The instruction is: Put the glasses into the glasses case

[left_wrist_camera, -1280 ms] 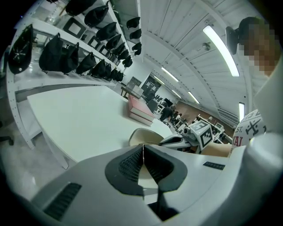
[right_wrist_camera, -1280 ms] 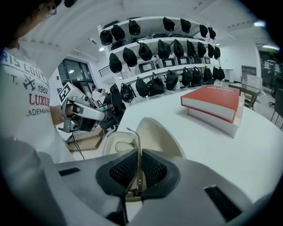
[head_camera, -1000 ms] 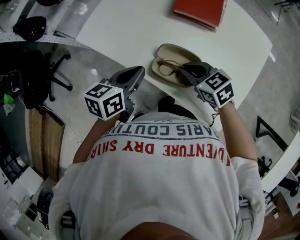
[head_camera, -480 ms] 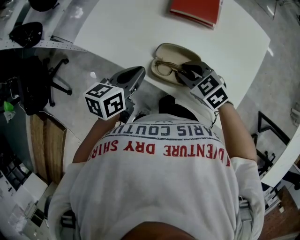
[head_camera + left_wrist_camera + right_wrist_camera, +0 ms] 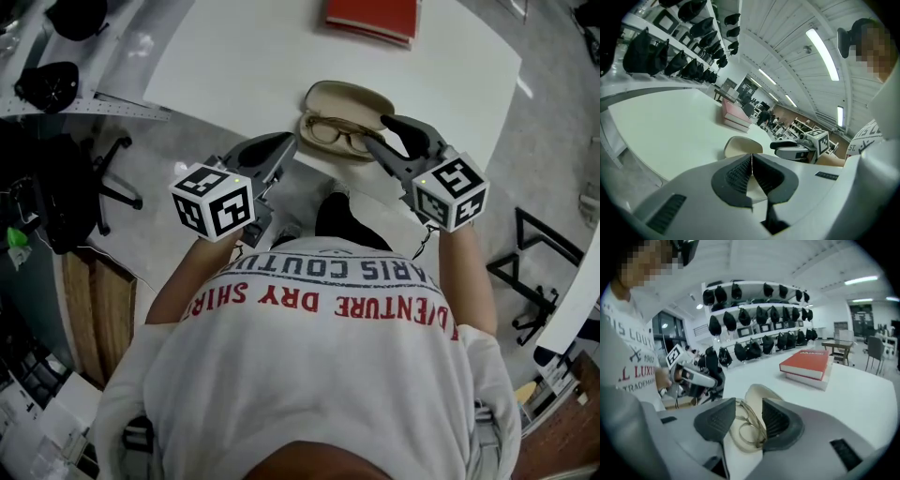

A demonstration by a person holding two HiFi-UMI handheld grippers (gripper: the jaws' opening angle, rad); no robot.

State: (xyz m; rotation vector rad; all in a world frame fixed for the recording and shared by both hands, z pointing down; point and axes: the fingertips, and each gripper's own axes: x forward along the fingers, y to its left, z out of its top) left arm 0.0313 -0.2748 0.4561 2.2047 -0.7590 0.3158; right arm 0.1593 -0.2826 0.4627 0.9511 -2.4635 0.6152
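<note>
Beige case (image 5: 345, 101) lies open at the white table's (image 5: 262, 56) near edge, glasses (image 5: 339, 134) inside, partly hidden by my right gripper (image 5: 380, 131), its jaws opening wide, gripping nothing. My left gripper (image 5: 281, 148), closed, hangs off-table.

**A:** Entry one, near edge of the table (image 5: 244, 56)?

**B:** Table: plain white. Glasses case (image 5: 342, 98): cream-beige, no pattern. Glasses (image 5: 335, 134): thin brown-gold frame, clear lenses.

**A:** Far side?

**B:** Book (image 5: 370, 17): red cover, white page edges.

**A:** The person's shirt (image 5: 328, 366)?

**B:** White, with one line of grey-blue lettering and red lettering below it.

**A:** Left of the table?

**B:** Bags (image 5: 740, 301): black, on white racks. Floor (image 5: 178, 131): grey, speckled.
</note>
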